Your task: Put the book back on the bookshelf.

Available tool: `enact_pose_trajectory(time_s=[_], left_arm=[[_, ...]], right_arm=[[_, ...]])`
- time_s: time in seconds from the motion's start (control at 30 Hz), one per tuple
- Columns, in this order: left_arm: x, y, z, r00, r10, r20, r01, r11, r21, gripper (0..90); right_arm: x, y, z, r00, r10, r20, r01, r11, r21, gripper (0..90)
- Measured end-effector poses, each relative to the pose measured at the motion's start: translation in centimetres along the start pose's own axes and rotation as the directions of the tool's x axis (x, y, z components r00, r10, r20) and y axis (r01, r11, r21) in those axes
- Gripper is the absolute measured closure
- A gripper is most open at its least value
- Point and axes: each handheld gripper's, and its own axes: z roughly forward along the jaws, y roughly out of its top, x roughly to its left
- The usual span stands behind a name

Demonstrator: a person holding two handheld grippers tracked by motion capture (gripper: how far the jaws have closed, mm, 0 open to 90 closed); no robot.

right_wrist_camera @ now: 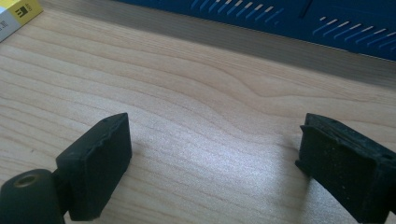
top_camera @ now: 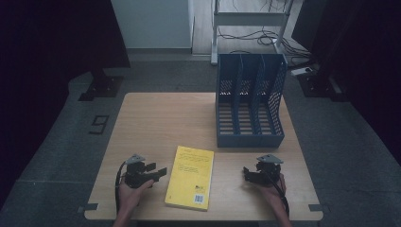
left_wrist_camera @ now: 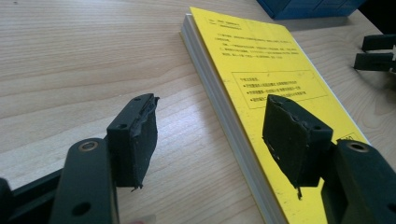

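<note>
progress: early, nothing gripped yet | yellow book [top_camera: 190,177] flat on desk [top_camera: 151,118], near edge, between both hands | left gripper [left_wrist_camera: 212,140] – fingers apart, straddling book's edge | right gripper [right_wrist_camera: 215,168] – fingers apart, empty | blue file rack [top_camera: 249,101] unfilled – lift and slot remain
</note>
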Motion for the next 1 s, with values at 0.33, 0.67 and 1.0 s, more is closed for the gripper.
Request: enact_pose_trajectory(time_s=[0.33, 0.67, 1.0], left_arm=[[-0.08, 0.01, -0.21, 1.0000, -0.002, -0.002, 0.002, 1.0000, -0.004, 35.0], [0.27, 0.06, -0.27, 0.9999, -0.014, 0.004, 0.014, 0.9999, -0.008, 34.5], [0.18, 0.08, -0.25, 0.9998, -0.017, 0.010, 0.017, 0.9998, -0.010, 34.0]], right_arm=[[0.04, -0.08, -0.12, 1.0000, 0.000, 0.002, 0.000, 1.000, -0.002, 9.9], [0.10, -0.10, -0.17, 1.0000, -0.007, 0.001, 0.007, 1.000, -0.007, 12.1], [0.09, -0.17, -0.40, 0.9999, 0.016, -0.002, -0.016, 1.000, -0.021, 19.1]])
